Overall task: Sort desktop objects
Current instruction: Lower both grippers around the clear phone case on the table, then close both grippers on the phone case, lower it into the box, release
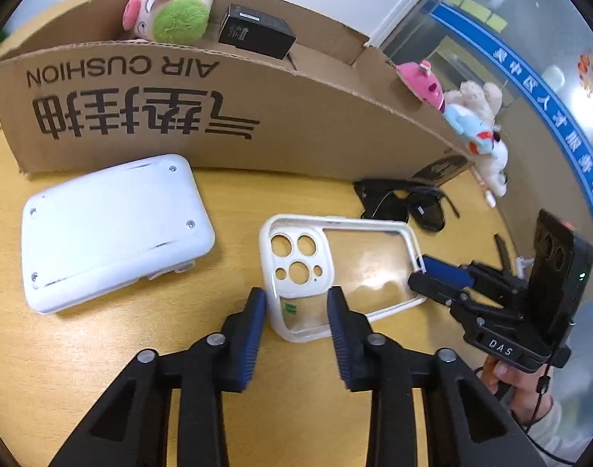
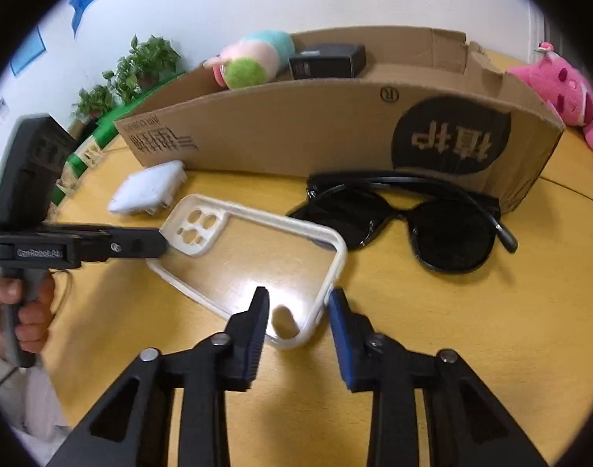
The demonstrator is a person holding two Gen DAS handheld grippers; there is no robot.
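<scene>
A clear phone case with a white rim (image 1: 335, 268) lies on the wooden table (image 1: 113, 346). My left gripper (image 1: 296, 303) is open, its fingers either side of the case's near corner by the camera cutouts. My right gripper (image 2: 298, 303) is open astride the case's other end (image 2: 253, 257), one finger inside the rim and one outside; it also shows in the left wrist view (image 1: 423, 272). Black sunglasses (image 2: 409, 222) lie folded between the case and the cardboard box (image 2: 296, 124). A white flat device (image 1: 113, 229) lies left of the case.
The open cardboard box (image 1: 218, 109) holds a pig plush (image 1: 168, 4) and a black box (image 1: 257, 31). A pink plush (image 2: 557, 89) and other plush toys (image 1: 475, 116) lie at the box's right end. Potted plants (image 2: 129, 70) stand by the wall.
</scene>
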